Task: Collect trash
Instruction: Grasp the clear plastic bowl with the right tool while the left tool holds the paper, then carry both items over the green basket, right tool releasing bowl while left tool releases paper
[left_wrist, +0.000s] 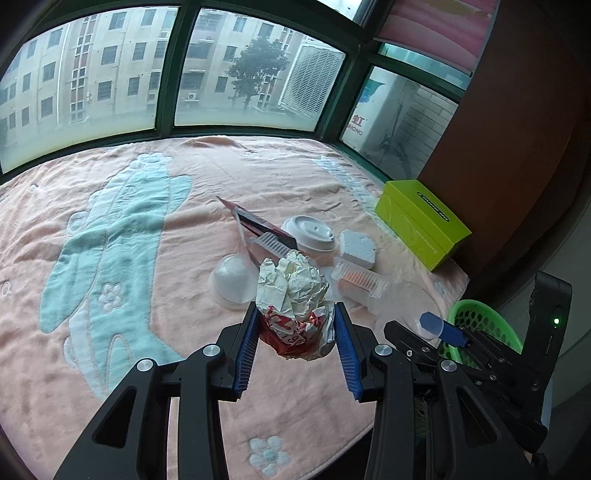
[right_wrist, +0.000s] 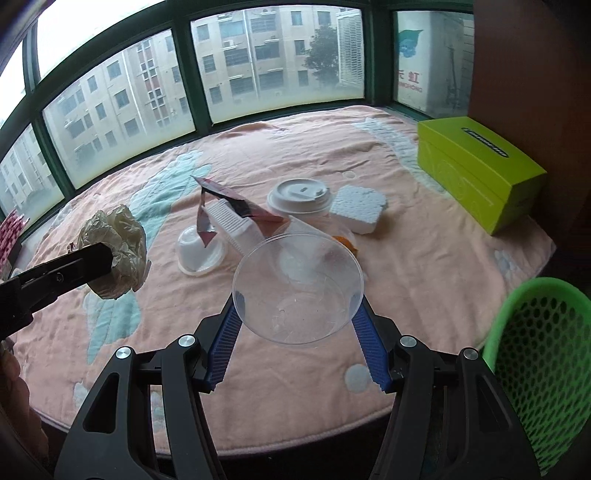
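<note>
Left gripper clamps crumpled wrapper; right gripper, half-spread, pinches clear plastic cup near blanket's front edge.

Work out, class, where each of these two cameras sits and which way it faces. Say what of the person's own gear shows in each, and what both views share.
Left wrist: rides the left gripper, looking down its fingers over the pink blanket toward the windows; it clamps a crumpled wrapper; the right gripper shows at right.
Right wrist: rides the right gripper, same heading; it clamps a clear plastic cup; the left gripper intrudes at left.
Shared: wrapper, cup, white lid, green box, green basket.
</note>
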